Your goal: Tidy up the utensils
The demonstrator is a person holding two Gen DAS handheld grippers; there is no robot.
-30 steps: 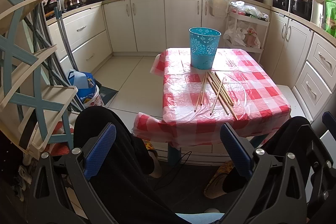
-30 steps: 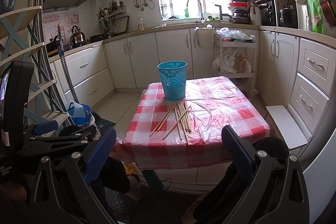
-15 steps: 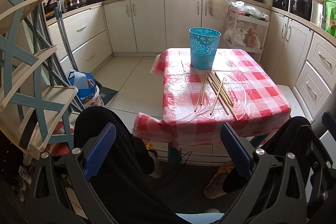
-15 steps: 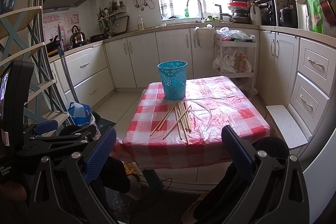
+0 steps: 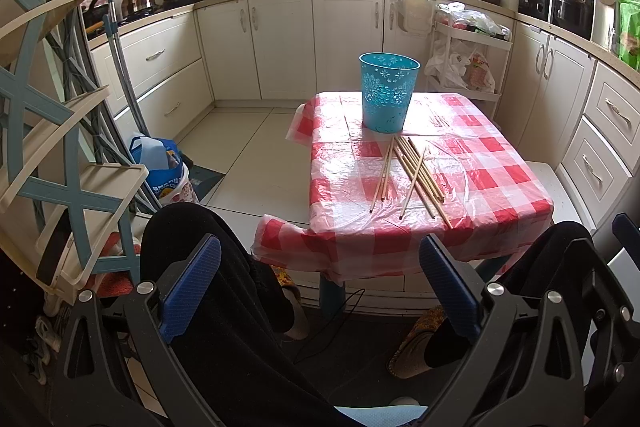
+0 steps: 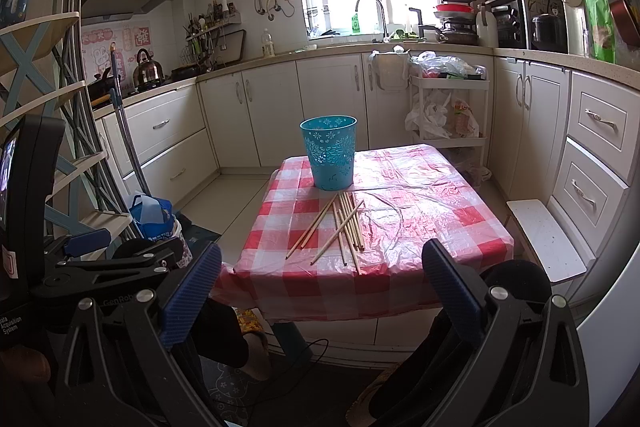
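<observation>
Several wooden chopsticks [image 5: 412, 175] lie loose on a red-and-white checked tablecloth [image 5: 488, 163], just in front of an upright teal perforated bin [image 5: 388, 97]. They also show in the right wrist view as chopsticks [image 6: 345, 227] and bin [image 6: 333, 151]. My left gripper [image 5: 320, 287] is open and empty, held low above the person's lap, well short of the table. My right gripper [image 6: 320, 289] is open and empty, also back from the table's near edge. The left gripper's body [image 6: 104, 267] shows at the left of the right wrist view.
The small table [image 6: 480, 235] stands in a kitchen with white cabinets [image 5: 280, 39] behind and to the right. A folding rack [image 5: 60, 147] and a blue bag [image 5: 160, 163] stand left. A white stool [image 6: 548, 239] sits right of the table. The person's black-trousered legs [image 5: 224, 287] are below.
</observation>
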